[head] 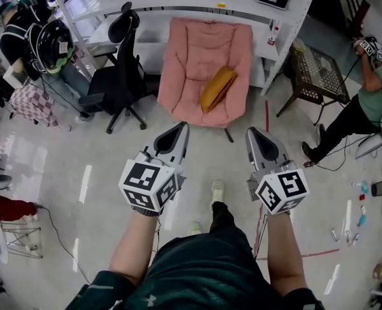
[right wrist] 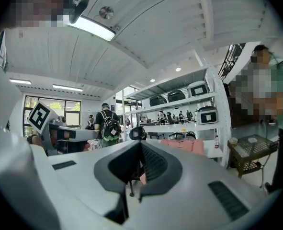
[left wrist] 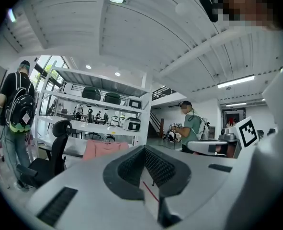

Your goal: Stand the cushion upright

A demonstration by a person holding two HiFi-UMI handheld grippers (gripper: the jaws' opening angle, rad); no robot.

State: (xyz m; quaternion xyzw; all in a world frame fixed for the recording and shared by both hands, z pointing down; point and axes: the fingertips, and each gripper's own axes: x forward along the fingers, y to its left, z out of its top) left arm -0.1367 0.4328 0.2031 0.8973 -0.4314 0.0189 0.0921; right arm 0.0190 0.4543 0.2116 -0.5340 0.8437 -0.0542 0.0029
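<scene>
A: Head view: where's the cushion?
B: Lying slanted on the pink chair seat, not upright yet; left gripper & right gripper well short of it, both aimed chairward, prob. for the approach.
A: Left gripper view?
B: Jaws clenched, nothing between; chair low ahead.
A: Right gripper view?
B: Same; clenched, empty.

We show the cushion: mustard-yellow, oblong, plump; it lies slantwise, not upright, on the seat of the pink padded armchair; one end nears the backrest, the other the seat's front.
</scene>
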